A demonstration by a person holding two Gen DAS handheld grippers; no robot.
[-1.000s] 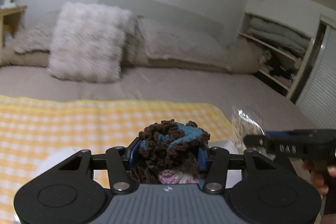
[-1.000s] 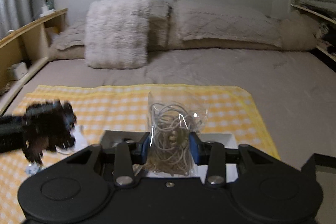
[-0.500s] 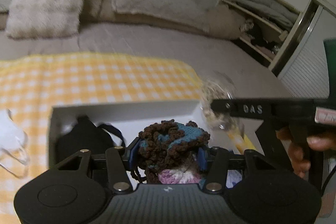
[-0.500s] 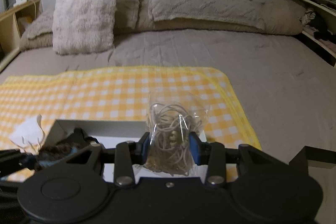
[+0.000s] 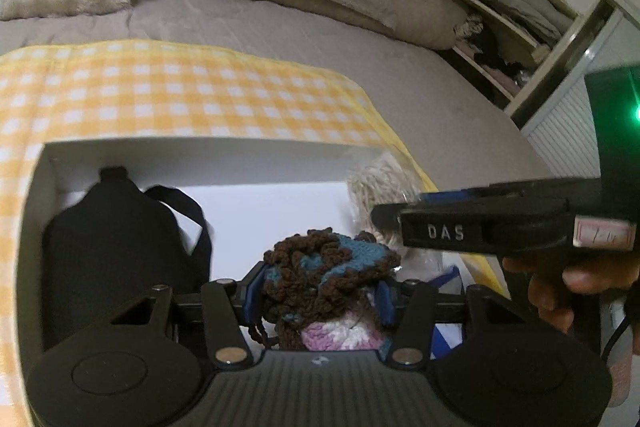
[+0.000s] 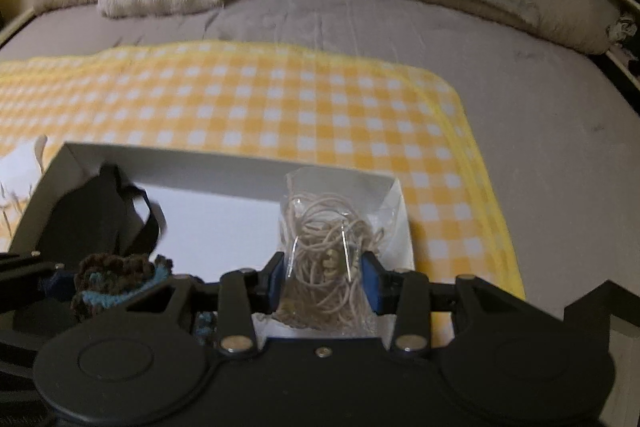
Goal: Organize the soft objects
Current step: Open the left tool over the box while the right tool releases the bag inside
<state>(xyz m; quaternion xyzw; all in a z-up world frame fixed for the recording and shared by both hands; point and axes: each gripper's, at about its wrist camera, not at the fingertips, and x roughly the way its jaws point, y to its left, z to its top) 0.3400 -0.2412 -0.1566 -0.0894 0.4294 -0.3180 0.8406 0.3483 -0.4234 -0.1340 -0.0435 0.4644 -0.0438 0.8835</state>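
A: Both pieces have dropped lower over the white box (image 6: 76,155) since a second ago.
B: The left hand-held gripper (image 5: 318,297) clamps a crocheted bundle (image 5: 324,263), brown and teal with pink-white below, lower centre.
A: The right hand-held gripper (image 6: 323,281) pinches a clear bag of tangled beige cord (image 6: 328,239), at the box's right end; a black pouch (image 6: 88,223) lies left.

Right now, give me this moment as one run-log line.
left tongs: shut on crochet piece | right tongs: shut on bag of cord | both over white box | black pouch: inside box

Both tools lowered over white box (image 6: 224,163)
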